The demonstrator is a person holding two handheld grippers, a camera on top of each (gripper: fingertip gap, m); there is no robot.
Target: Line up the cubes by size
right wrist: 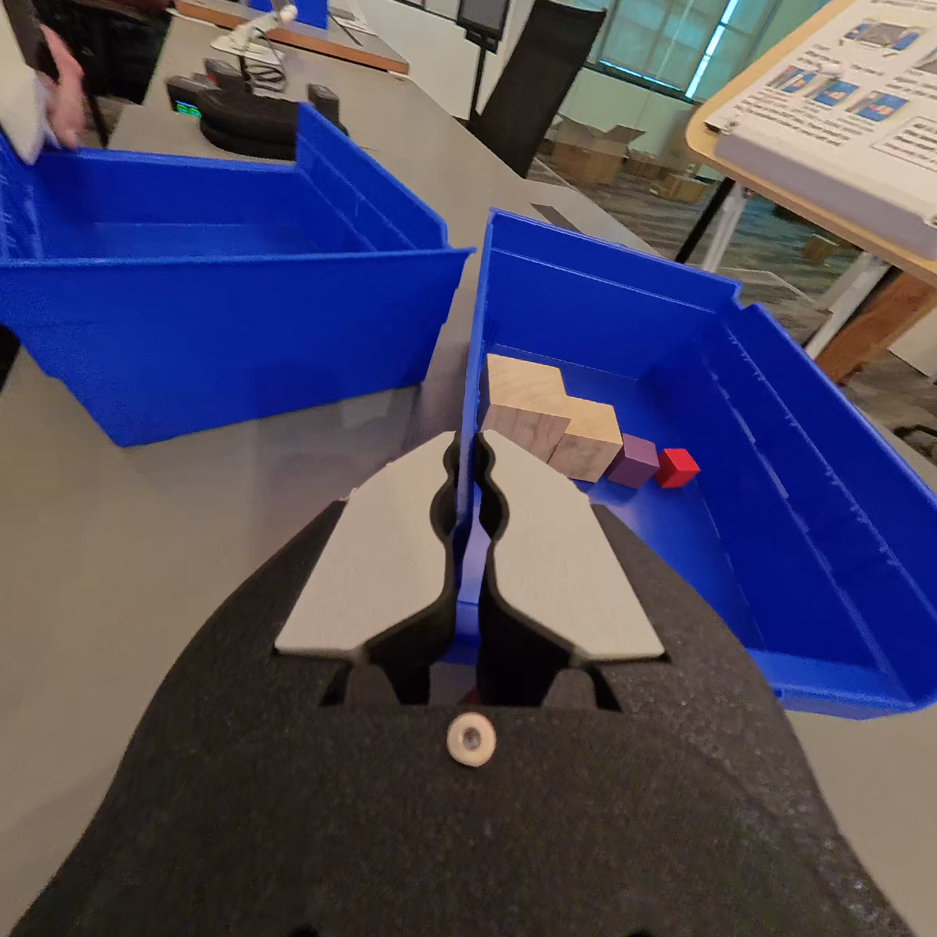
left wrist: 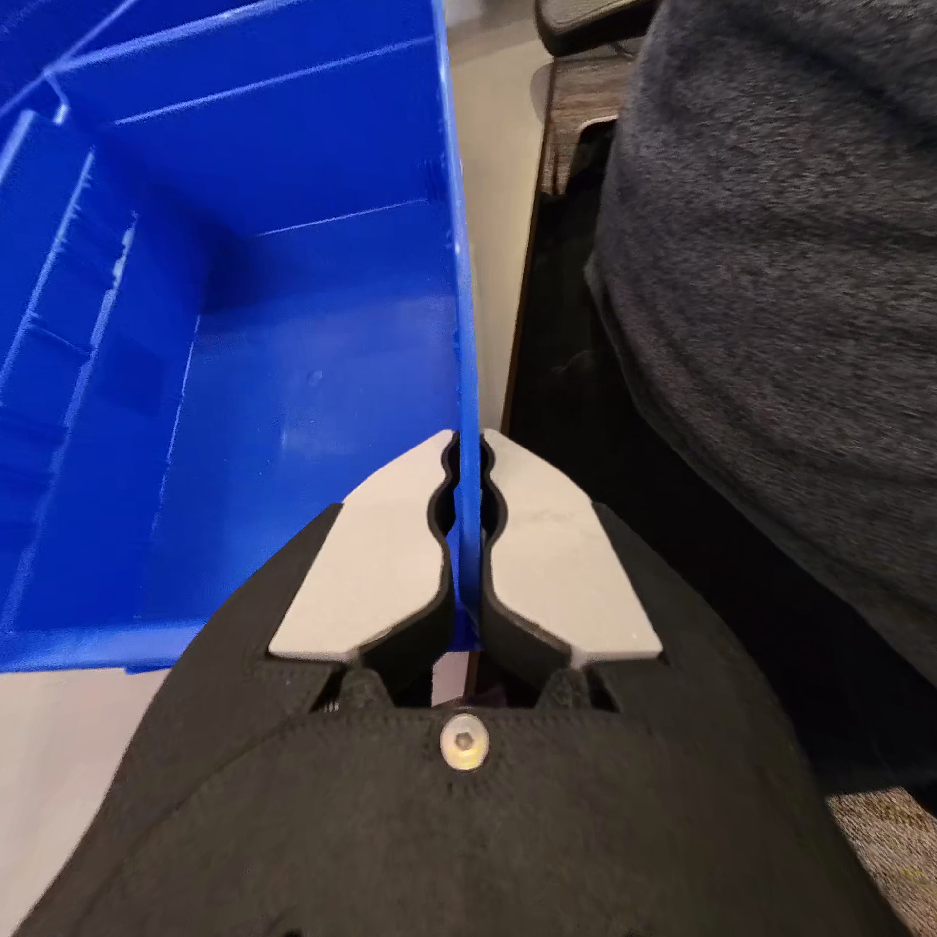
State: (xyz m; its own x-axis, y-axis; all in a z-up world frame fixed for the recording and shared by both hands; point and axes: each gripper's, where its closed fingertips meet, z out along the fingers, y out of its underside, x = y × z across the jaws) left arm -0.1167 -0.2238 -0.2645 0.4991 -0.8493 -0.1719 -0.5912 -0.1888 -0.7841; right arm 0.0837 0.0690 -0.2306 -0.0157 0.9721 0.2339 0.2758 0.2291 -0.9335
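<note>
Cubes sat in a row on the floor of the right-hand blue bin [right wrist: 760, 456]: large wooden cube [right wrist: 527, 400] against the bin's left wall, medium wooden cube [right wrist: 590, 441] touching it, then purple cube [right wrist: 636, 460], then small red cube [right wrist: 677, 467] just beside the purple one, sizes stepping down left to right. Right gripper [right wrist: 466, 441] was nearly closed, clamped on that bin's thin left wall, one pad on each face of the wall, wall edge running up between the fingers. Left gripper [left wrist: 469, 438] was in the same state: nearly closed on the thin right-hand wall of the second blue bin [left wrist: 253, 355], pads pressing both faces. That bin's inside showed only blue floor and ribbed walls in the left wrist view. In the right wrist view the second bin [right wrist: 203, 329] stood to the left of the cube bin, a narrow strip of grey tabletop [right wrist: 152, 532] between them. A person's hand [right wrist: 68, 101] showed at the far left corner of it, beside a black device [right wrist: 243, 116] further back on the tabletop. Grey fabric clothing [left wrist: 760, 253] filled the right of the left wrist view, off the tabletop edge. A slanted board with printed sheets [right wrist: 836, 101] was at upper right.
</note>
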